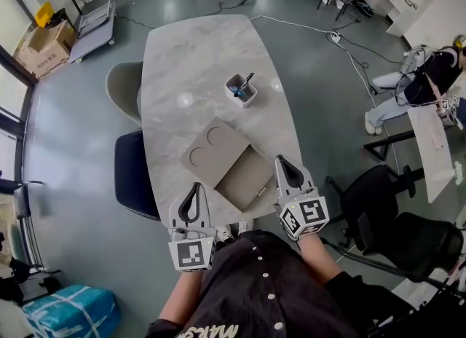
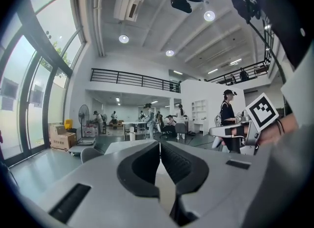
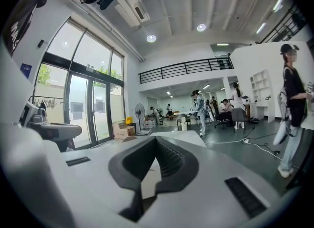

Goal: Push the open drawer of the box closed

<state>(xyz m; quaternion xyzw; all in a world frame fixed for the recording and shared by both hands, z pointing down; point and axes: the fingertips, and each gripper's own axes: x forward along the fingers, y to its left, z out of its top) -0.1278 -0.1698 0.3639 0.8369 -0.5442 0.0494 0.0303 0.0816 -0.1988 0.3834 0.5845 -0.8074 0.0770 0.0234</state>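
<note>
A flat grey-brown box (image 1: 213, 151) lies on the marble table (image 1: 191, 60), its drawer (image 1: 246, 178) pulled out toward me. My left gripper (image 1: 194, 186) is shut and empty at the table's near edge, left of the drawer. My right gripper (image 1: 280, 160), also shut and empty, sits just right of the drawer's front corner. In the left gripper view the jaws (image 2: 159, 146) meet at their tips; in the right gripper view the jaws (image 3: 156, 142) do the same. Both point level over the table.
A small white cup (image 1: 241, 89) with a pen stands beyond the box. A dark chair (image 1: 135, 175) and a grey chair (image 1: 122, 89) stand at the table's left, a black chair (image 1: 378, 198) at the right. People stand farther back in the room.
</note>
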